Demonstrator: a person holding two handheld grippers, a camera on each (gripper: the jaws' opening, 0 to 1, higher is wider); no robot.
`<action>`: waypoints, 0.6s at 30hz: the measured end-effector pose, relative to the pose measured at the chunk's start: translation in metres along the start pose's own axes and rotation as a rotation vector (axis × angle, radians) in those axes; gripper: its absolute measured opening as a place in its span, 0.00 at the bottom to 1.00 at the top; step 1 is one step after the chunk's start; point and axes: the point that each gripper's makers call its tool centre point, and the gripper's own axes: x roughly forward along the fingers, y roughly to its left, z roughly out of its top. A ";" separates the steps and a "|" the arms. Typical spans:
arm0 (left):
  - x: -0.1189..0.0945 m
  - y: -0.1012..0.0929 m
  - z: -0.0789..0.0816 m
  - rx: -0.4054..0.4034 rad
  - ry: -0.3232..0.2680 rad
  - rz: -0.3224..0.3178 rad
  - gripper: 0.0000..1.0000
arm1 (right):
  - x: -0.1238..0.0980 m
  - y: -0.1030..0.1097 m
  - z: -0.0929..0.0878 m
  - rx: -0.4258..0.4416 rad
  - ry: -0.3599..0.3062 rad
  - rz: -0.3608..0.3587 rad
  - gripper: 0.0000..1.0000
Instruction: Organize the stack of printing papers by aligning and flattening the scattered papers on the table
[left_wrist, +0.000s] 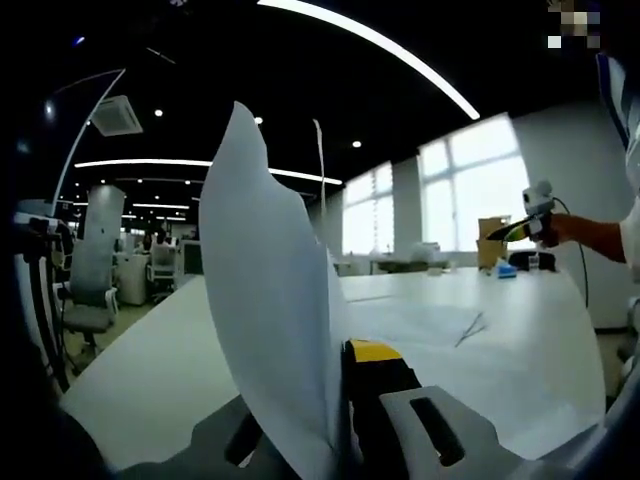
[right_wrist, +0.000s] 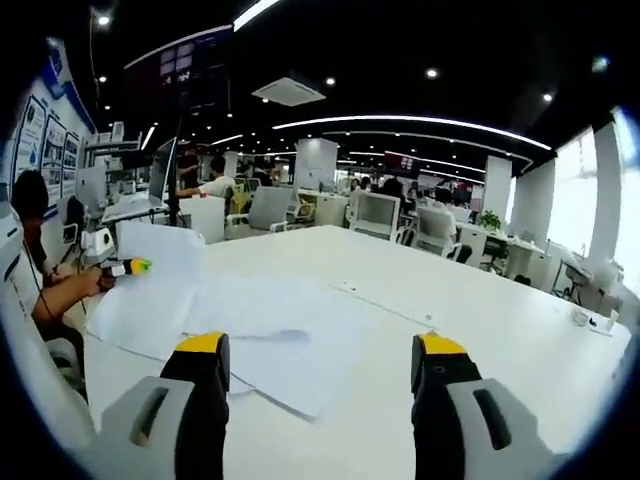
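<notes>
We have one sheet (left_wrist: 270, 300) lifted upright off the white table (left_wrist: 520, 350), pinched in the closed jaws of our left gripper (left_wrist: 340, 420), while the scattered papers (right_wrist: 250, 330) lie loosely overlapped on the table ahead of our right gripper (right_wrist: 318, 375), jaws wide apart and empty; the limp sheet may buckle or crease if we lower it askew

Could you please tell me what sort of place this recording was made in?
It looks like a large open-plan office. Rows of office chairs stand at desks behind the big white table, long strip lights run across the dark ceiling, and tall windows line one wall. People are seated at monitors in the background.
</notes>
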 end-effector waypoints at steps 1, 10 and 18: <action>0.000 0.000 0.000 0.002 -0.001 0.001 0.07 | 0.000 0.000 0.000 0.004 0.002 -0.002 0.66; 0.000 0.000 0.001 0.023 -0.009 0.001 0.07 | -0.003 0.002 -0.002 -0.021 0.019 -0.008 0.80; -0.001 0.000 0.003 0.028 -0.019 -0.002 0.08 | 0.000 -0.006 -0.005 -0.110 0.048 -0.049 0.74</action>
